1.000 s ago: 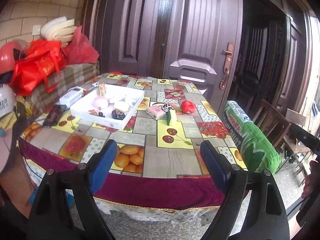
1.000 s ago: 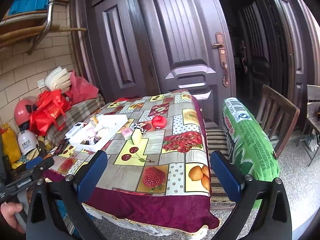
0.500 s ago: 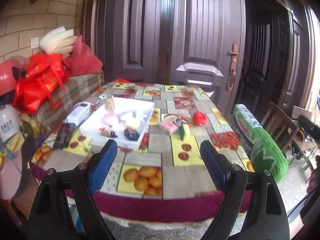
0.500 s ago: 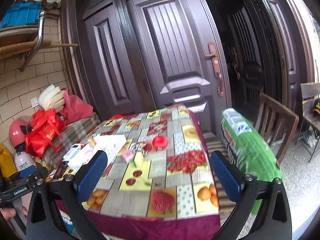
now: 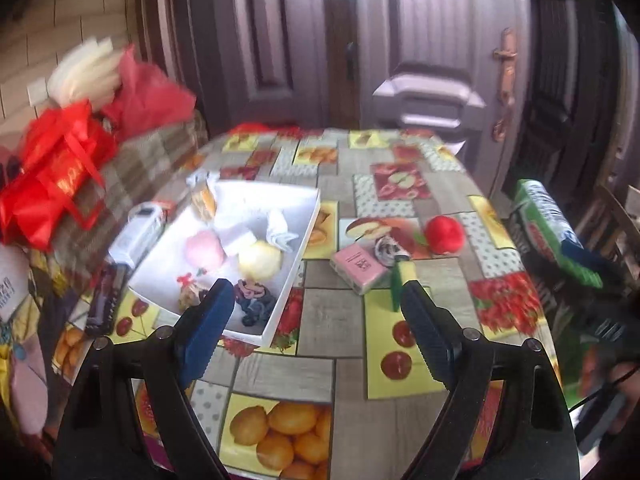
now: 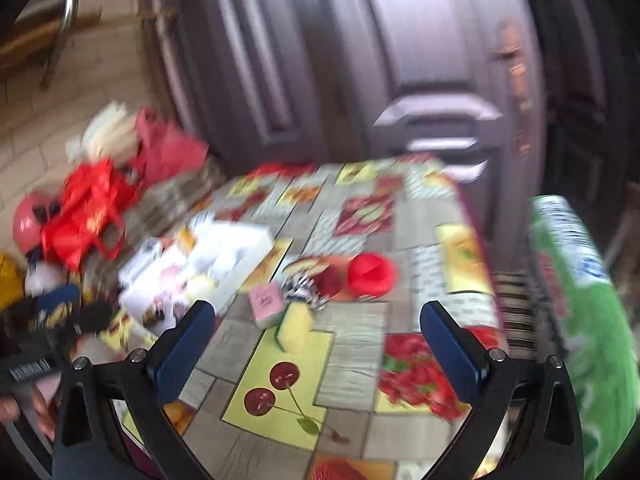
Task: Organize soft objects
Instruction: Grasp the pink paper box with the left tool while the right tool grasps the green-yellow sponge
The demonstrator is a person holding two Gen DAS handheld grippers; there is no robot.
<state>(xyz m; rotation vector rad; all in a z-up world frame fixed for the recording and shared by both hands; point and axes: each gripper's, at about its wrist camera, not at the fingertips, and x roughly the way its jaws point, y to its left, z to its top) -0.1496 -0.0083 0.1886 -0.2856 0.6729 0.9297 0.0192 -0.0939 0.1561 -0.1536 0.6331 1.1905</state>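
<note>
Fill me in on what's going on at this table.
A person holds a hand-held gripper in each hand over the fruit-print table. The left hand-held gripper and right hand-held gripper are both open and empty. A white box already holds several soft items; a red ball, pink packet and yellow-green sponge lie loose beside it.

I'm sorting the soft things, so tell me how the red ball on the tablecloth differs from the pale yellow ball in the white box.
The red ball lies loose on the tablecloth; the pale yellow ball already sits inside the white box. The red ball is vivid red, the other creamy yellow. The red ball stands alone; the yellow ball is crowded by other items. Both look round and similar in size.
</note>
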